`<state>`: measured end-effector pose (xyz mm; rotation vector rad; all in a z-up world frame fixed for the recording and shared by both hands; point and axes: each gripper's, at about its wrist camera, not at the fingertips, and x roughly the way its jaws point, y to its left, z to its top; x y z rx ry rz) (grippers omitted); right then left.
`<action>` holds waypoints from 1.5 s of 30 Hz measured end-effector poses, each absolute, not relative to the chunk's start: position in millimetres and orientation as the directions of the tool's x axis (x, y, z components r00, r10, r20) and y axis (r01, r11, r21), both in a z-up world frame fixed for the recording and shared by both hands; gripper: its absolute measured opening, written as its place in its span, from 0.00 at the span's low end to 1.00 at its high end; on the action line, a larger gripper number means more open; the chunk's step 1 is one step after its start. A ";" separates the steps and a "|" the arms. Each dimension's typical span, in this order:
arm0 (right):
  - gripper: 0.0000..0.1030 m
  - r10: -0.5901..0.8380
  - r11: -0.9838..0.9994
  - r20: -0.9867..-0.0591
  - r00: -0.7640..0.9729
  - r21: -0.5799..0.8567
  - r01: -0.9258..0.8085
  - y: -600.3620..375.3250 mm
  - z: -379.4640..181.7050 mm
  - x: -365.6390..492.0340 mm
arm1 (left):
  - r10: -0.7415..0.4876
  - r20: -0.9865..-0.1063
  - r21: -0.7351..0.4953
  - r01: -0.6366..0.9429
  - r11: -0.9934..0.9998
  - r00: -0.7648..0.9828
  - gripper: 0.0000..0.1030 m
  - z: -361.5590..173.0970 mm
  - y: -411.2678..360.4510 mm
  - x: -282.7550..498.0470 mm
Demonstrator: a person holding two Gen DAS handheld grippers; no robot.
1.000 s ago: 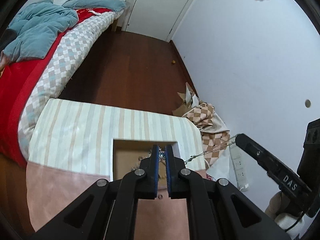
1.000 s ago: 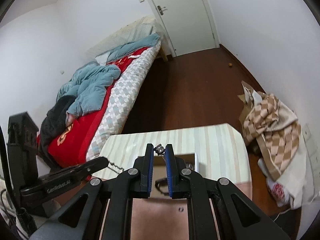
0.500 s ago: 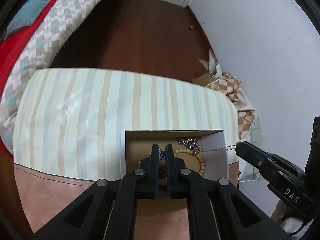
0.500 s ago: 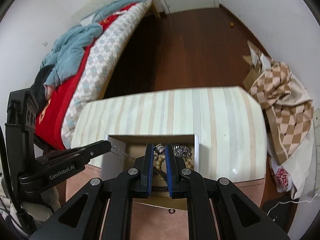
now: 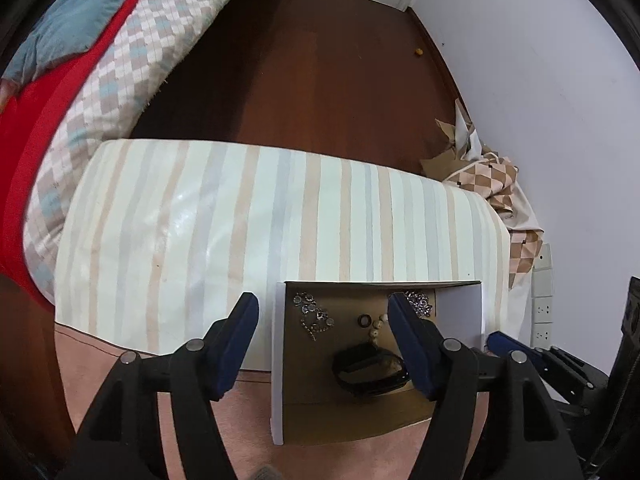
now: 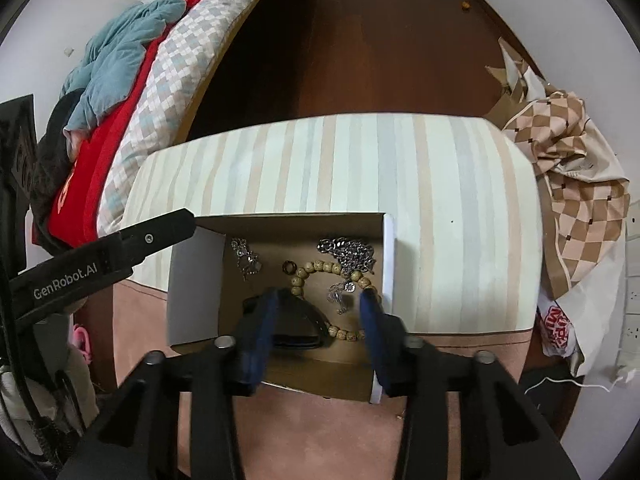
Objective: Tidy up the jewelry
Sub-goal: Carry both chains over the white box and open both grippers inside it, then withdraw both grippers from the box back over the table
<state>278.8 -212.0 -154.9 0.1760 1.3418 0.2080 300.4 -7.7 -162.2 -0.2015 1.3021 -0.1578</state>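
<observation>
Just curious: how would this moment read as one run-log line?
left gripper: opening, empty | right gripper: opening, empty | chain: in box

The left black two-finger gripper with blue pads (image 5: 324, 312) points steeply down, jaws opening, nothing between. The right black gripper (image 6: 320, 300) likewise.

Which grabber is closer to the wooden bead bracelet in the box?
Right. The right gripper hangs over the wooden bead bracelet, jaws opening around it. The left gripper straddles the box's left wall, jaws opening.
</observation>
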 end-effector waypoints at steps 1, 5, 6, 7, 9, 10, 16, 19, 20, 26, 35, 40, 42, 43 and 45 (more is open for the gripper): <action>0.44 0.243 0.970 -0.944 0.224 0.238 -0.046 -212.6 -151.6 278.4 | -0.219 -0.939 -0.226 0.003 0.974 0.266 0.64 -160.1 -6.3 300.2; 0.53 0.194 0.981 -0.945 0.265 0.190 -0.040 -214.5 -139.6 272.4 | -0.154 -0.933 -0.159 0.011 0.987 0.326 0.87 -151.4 -4.5 289.2; 0.62 0.178 0.984 -0.945 0.273 0.174 -0.039 -214.8 -138.1 271.0 | -0.139 -0.932 -0.144 0.010 0.989 0.334 0.90 -151.2 -3.3 285.8; 0.67 0.159 0.987 -0.946 0.283 0.155 -0.037 -214.7 -136.8 268.6 | -0.123 -0.932 -0.128 0.007 0.992 0.340 0.92 -151.1 -2.1 281.7; 0.85 0.107 0.994 -0.950 0.295 0.103 -0.028 -215.3 -137.4 262.9 | -0.082 -0.933 -0.087 0.003 0.996 0.349 0.98 -153.2 -0.6 271.1; 0.88 0.081 0.997 -0.951 0.299 0.078 -0.021 -215.8 -138.6 259.9 | -0.064 -0.933 -0.069 0.001 0.998 0.354 0.98 -154.6 -0.7 267.1; 0.98 -0.018 1.000 -0.952 0.307 -0.015 0.011 -219.5 -150.7 240.0 | -0.005 -0.931 -0.010 -0.014 1.000 0.365 0.99 -165.1 -0.5 239.5; 0.98 -0.037 0.999 -0.948 0.316 -0.032 0.022 -220.7 -151.9 229.3 | 0.011 -0.929 0.004 -0.019 1.000 0.371 0.99 -165.5 -0.6 224.9; 0.98 -0.042 0.999 -0.946 0.321 -0.035 0.026 -220.9 -150.9 225.4 | 0.014 -0.927 0.006 -0.021 1.000 0.375 0.99 -164.0 -2.0 220.4; 0.98 -0.055 0.998 -0.932 0.358 -0.045 0.036 -219.4 -135.9 203.5 | 0.024 -0.914 0.019 -0.015 1.000 0.405 0.99 -150.0 -6.0 197.2; 0.98 -0.074 0.997 -0.882 0.466 -0.057 0.050 -218.9 -84.2 160.6 | 0.020 -0.866 0.021 -0.004 1.000 0.500 0.99 -105.1 -10.5 153.3; 0.98 -0.072 0.997 -0.853 0.516 -0.050 0.058 -220.3 -55.1 133.3 | 0.008 -0.829 0.012 0.002 1.000 0.559 0.99 -76.2 -12.0 127.8; 0.98 -0.078 0.997 -0.841 0.535 -0.056 0.058 -219.0 -44.7 123.7 | 0.000 -0.817 0.006 0.009 1.000 0.576 0.99 -66.6 -12.5 118.0; 0.98 -0.080 0.997 -0.835 0.544 -0.057 0.058 -218.7 -40.5 119.0 | -0.002 -0.814 0.005 0.010 1.000 0.581 0.99 -63.7 -12.6 115.1; 0.98 -0.081 0.997 -0.823 0.562 -0.057 0.060 -218.1 -30.5 108.8 | -0.011 -0.805 0.000 0.017 1.000 0.593 0.99 -54.5 -13.5 105.8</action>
